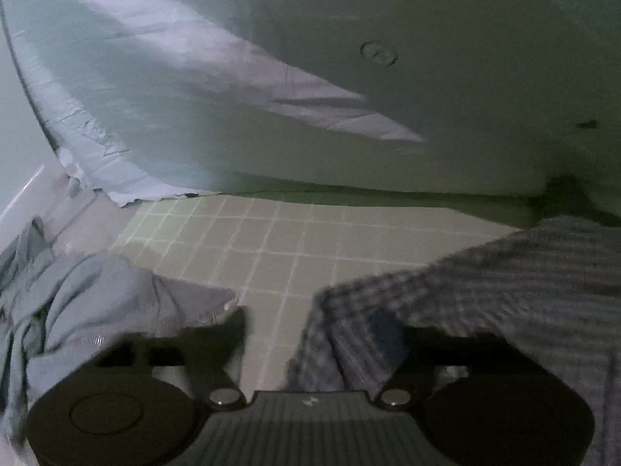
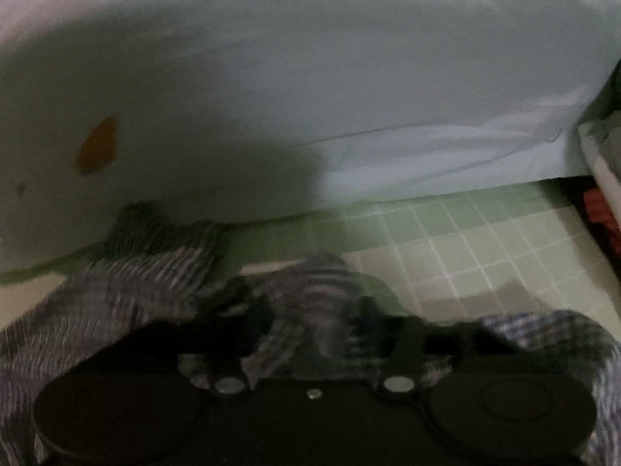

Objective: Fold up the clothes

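A grey-and-white checked garment [image 1: 504, 279] lies on the tiled floor at the right of the left wrist view. Its edge drapes over the right finger of my left gripper [image 1: 310, 326], whose jaws stand wide apart and press on nothing. A crumpled light blue garment [image 1: 97, 291] lies by the left finger. In the blurred right wrist view the checked garment [image 2: 116, 303] is bunched across the lower frame. A fold of it rises between the spread fingers of my right gripper [image 2: 332, 330], and the pads do not clamp it.
Pale green floor tiles [image 1: 271, 240] run up to a white sheet [image 1: 349, 77] hanging down ahead like the side of a bed. The sheet carries an orange stain [image 2: 97, 147]. At the right edge are a red object [image 2: 601, 213] and stacked pale things.
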The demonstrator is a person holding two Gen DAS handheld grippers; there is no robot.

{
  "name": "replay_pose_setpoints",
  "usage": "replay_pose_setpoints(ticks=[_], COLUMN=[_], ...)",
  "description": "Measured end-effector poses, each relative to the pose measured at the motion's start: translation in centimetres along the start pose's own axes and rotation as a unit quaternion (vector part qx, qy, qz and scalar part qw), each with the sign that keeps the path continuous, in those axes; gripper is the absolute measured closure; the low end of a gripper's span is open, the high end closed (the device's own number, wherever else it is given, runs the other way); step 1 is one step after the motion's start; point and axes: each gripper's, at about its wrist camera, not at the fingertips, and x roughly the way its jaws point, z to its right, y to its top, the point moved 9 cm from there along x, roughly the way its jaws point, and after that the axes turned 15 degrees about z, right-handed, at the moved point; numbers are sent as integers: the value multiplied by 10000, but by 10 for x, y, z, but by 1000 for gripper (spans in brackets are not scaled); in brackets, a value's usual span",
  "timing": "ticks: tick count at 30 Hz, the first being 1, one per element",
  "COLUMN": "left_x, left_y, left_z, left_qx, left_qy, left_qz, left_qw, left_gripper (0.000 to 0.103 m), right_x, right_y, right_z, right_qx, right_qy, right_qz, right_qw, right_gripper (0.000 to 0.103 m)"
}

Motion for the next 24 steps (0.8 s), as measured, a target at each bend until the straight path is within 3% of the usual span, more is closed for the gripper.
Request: replay_pose_setpoints(ticks=[1,4,9,14,19,21,23,24], left_x=[-13,-53,-114,-164,-198,-208,-213,-214], left_y=[-6,-34,-87,-129,-162,-169,-176,-179], left_z=[3,18,44,66,100,107,113,114], left_qx=[-34,-68,-180,-429,109,321,502,541], left_qy=[13,-144,-535,-920,-1440,-1507,-1615,-1642], left_qz=[-11,-210,-670,-1029,-1240,-1245,-1257,-1296], left_qw=[10000,9997,9962,9895,9817,9802,9775,9764], left_gripper=[13,9,7,7,8,15,44,55], right_x=[-13,-57,-133,-185,-209,-214,-220,-225], right_y=[-7,-35,-102,-164,-202,-207,-211,-212], right_z=[-5,-16,-24,-16,-27,-30,-30,-32], right_qx=[-94,-425,-515,-436,-634,-640,-665,-679], right_qy=[-43,-326,-266,-534,-467,-388,-326,-296], right_qz=[15,93,-192,-724,-1090,-1151,-1138,-1115], right_qw=[9999,9985,9981,9950,9909,9905,9907,9910], right_gripper=[12,0,0,0,3,12,17,24])
